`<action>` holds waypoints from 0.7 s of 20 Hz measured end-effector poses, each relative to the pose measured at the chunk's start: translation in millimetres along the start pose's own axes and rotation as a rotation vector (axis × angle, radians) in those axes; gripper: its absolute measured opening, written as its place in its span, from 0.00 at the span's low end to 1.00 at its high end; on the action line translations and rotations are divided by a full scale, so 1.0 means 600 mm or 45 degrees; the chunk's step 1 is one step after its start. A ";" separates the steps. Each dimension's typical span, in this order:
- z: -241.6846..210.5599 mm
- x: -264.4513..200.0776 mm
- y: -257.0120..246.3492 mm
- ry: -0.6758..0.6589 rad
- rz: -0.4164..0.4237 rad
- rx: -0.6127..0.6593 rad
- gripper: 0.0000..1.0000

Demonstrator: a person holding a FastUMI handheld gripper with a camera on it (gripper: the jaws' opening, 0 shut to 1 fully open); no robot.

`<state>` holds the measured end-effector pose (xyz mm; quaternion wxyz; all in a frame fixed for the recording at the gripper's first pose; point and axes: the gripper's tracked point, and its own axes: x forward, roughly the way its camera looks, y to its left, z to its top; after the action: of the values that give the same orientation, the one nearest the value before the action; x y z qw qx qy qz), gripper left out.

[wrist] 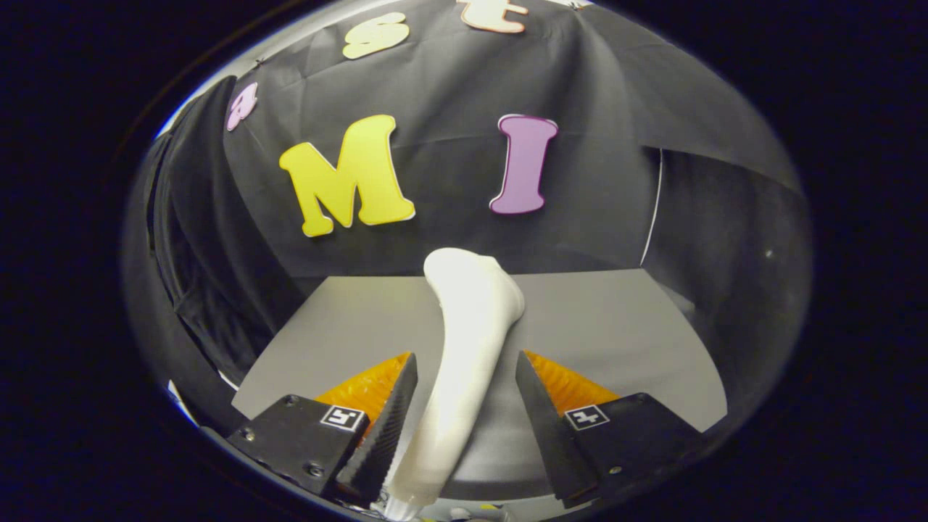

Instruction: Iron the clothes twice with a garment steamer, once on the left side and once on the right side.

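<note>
White, smooth plastic with a faint sheen makes up the garment steamer [464, 348], a long, curved body that narrows toward its lower end and swells into a rounded, slightly flared head at the far end. It runs up between the two fingers of the claw [464, 402] and reaches well beyond their tips, the head leaning a little toward the right finger's side. No seams or controls can be made out on the side facing the camera.

Behind and beneath the steamer lies a pale grey surface [616, 326], flat and matte, with a straight far edge. Beyond that edge hangs the booth's wall [449, 87] of black cloth, softly creased, with a darker fold of cloth hanging off to the left.

Each finger of the claw is a wedge with a ribbed inner face, mounted on a dark block bearing a small square marker. The left finger's [384, 428] ribbed face lies against the steamer's body low down, or very close to it. The right finger [540, 428] stands apart from the steamer, with a clear strip of surface showing between them. So the claw is partly open around the steamer's handle rather than clamped on it.
</note>
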<state>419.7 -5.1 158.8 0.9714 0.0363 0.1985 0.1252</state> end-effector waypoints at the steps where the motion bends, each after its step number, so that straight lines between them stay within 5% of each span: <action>1: -0.007 0.008 0.003 0.033 0.013 0.013 0.83; 6: -0.029 0.034 0.007 0.141 0.037 0.158 0.57; 14: -0.025 0.034 0.033 0.133 0.163 0.298 0.42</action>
<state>427.4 19.4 139.8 0.9389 0.1552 0.2594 0.1646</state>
